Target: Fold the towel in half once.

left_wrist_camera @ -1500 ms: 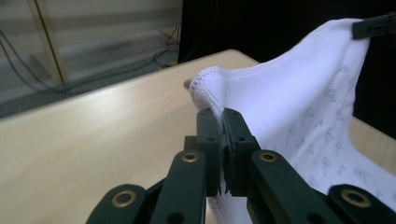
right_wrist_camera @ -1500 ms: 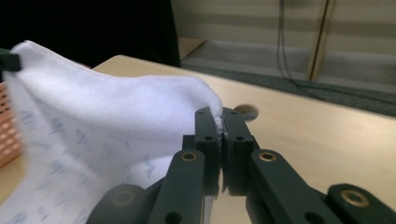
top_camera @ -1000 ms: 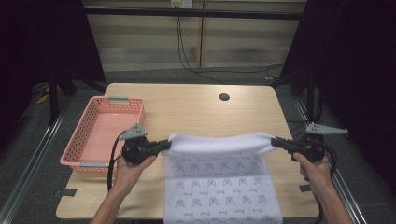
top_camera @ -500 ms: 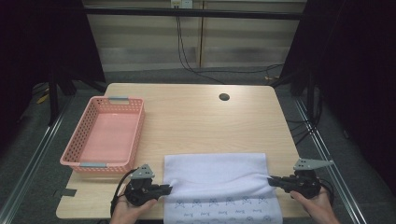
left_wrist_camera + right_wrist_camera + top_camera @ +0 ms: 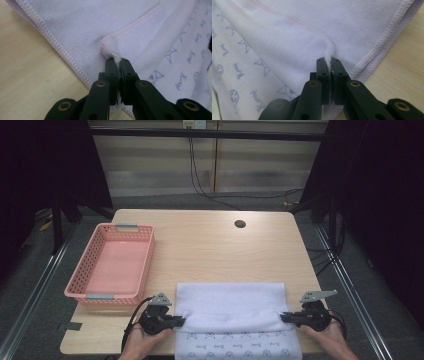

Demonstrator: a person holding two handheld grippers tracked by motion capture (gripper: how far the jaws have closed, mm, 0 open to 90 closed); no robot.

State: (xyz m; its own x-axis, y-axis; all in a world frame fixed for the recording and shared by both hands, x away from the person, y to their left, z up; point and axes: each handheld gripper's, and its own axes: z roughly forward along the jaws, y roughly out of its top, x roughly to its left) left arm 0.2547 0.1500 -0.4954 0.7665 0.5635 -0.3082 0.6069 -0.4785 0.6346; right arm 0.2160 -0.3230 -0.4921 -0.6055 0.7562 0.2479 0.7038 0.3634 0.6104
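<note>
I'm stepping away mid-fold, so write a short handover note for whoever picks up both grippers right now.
Left gripper: shut on the towel's folded-over corner. Right gripper: shut on the opposite corner.
Towel: lies at the table's near edge, its far part folded toward the person, plain side up; a printed strip shows along the near edge.
Pink basket: empty, at the table's left.
Done: first fold laid down, short of the near hem.
Left: probably release both corners, fold again, then perhaps move it to the basket.

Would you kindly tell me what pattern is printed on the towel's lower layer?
Small blue motifs and script on white towel; clearest in the left gripper view.
</note>
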